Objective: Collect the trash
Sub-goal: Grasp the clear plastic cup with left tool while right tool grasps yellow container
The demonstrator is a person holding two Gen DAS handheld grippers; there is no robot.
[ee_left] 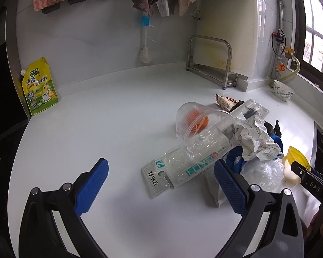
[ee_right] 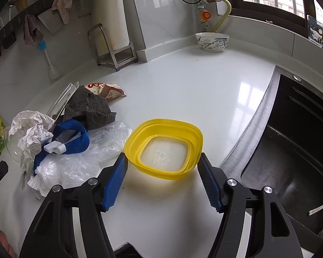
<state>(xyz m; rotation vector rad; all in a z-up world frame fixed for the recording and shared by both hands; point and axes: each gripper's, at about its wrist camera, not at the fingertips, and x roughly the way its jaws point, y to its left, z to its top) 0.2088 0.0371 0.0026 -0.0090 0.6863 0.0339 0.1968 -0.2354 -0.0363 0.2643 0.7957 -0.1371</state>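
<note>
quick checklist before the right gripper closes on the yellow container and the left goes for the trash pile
1. Right gripper open wide enough: ok, fingers flank the yellow container.
2. Fingers touching the container walls: cannot tell.
3. Container empty: ok, only its pale bottom shows.
4. Left gripper open and holding nothing: ok.
5. Left gripper lined up on trash: ok, toothbrush package lies between its fingers, clear cup just beyond.
6. Pile free of tangles: not ok, crumpled paper, blue strap and plastic film overlap.
</note>
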